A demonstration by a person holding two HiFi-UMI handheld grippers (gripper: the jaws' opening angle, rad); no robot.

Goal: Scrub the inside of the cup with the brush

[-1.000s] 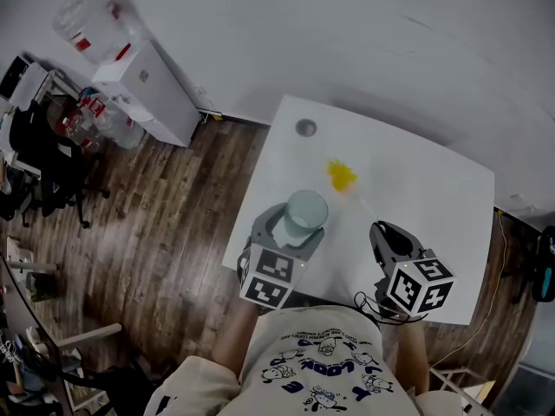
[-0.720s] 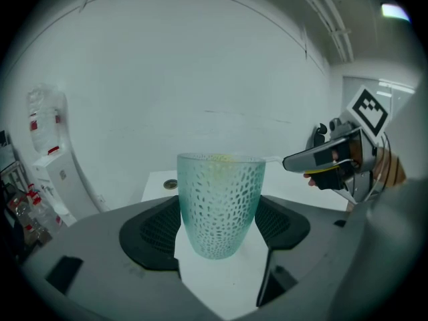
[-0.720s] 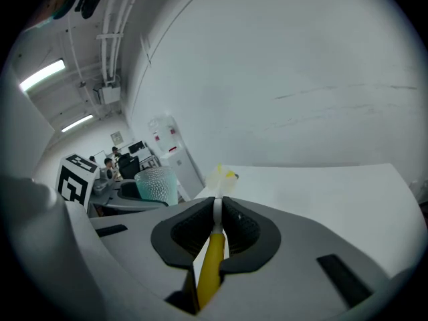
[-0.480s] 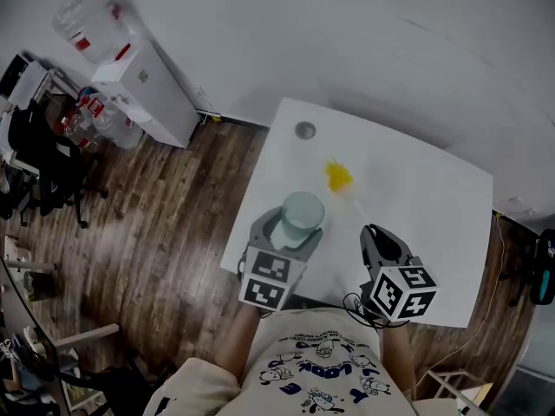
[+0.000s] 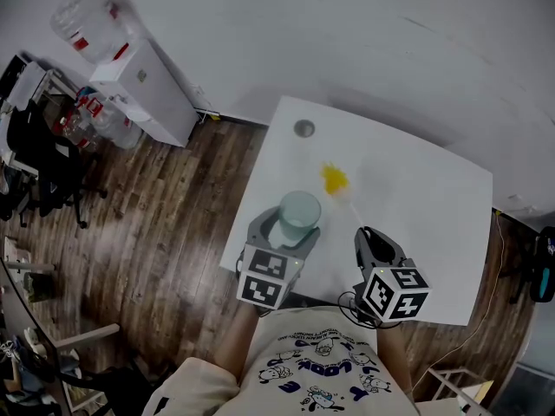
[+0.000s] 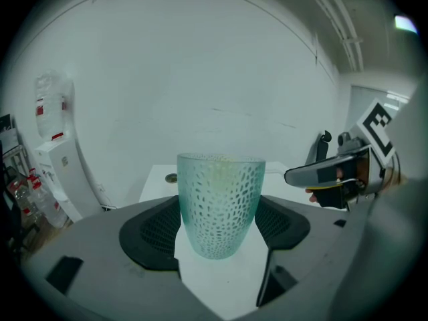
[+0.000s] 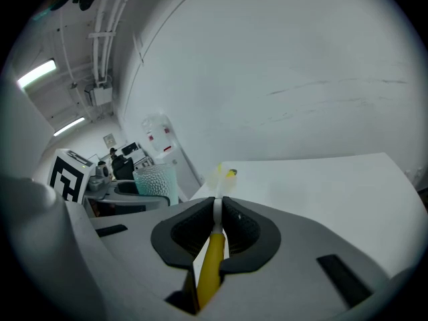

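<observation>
A white wall [image 5: 347,42] and wood floor [image 5: 156,232] frame a white table [image 5: 434,189], with a water dispenser [image 5: 143,85] off to the far left. At the table's near edge, the left gripper [image 5: 286,230] has its jaws set wide against both sides of the cup [image 5: 299,213], which stands upright with its mouth open upward. The right gripper [image 5: 368,237] is pinched almost closed on the thin white stem of the brush [image 5: 333,178]. The brush's yellow handle runs back under the jaws [image 7: 210,266], and its yellow head points ahead over the table, just beside the cup.

The step in hand looks like bringing the brush to the cup. The head should probably be lifted above the rim and tipped downward before it goes in. Meanwhile the left gripper [image 6: 217,226] should keep the cup [image 6: 221,202] steady and level.

Against the earlier frames, the right gripper [image 7: 217,223] has drawn in toward the cup and the brush head has slid leftward with it. The cup has edged slightly left.
</observation>
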